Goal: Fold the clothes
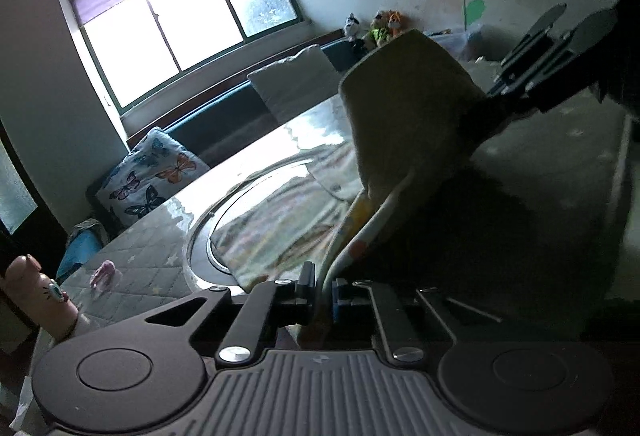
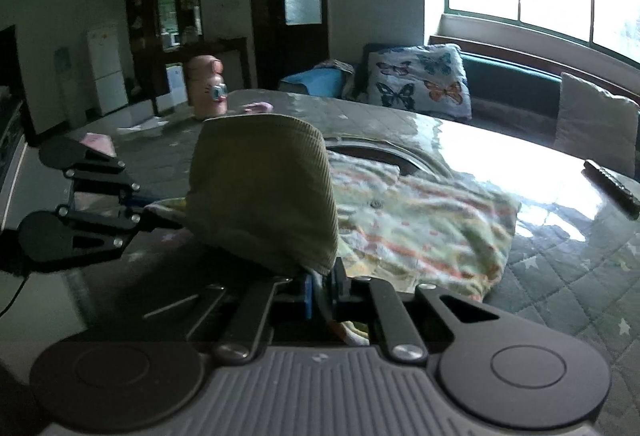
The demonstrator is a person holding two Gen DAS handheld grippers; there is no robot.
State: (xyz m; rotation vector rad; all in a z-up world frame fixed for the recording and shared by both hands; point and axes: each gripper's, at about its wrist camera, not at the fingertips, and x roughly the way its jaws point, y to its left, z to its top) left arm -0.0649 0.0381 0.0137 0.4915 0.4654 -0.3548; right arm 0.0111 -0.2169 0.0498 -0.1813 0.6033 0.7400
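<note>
A small garment with an olive ribbed outside (image 1: 404, 108) and a pale printed lining is held up between both grippers above the table. My left gripper (image 1: 322, 294) is shut on one edge of it; it also shows in the right wrist view (image 2: 160, 214) at the left. My right gripper (image 2: 322, 290) is shut on the other edge; it shows in the left wrist view (image 1: 496, 94) at the upper right. The olive garment (image 2: 260, 196) bulges upward between them. A pastel striped cloth (image 2: 420, 228) lies flat on the table beneath; it also shows in the left wrist view (image 1: 280, 224).
The table (image 2: 568, 284) has a quilted star cover under clear plastic and a round turntable (image 1: 200, 256). A pink bottle (image 2: 206, 86) and a dark remote (image 2: 612, 192) stand on it. A bench with a butterfly pillow (image 2: 420, 80) lies beyond, under the window.
</note>
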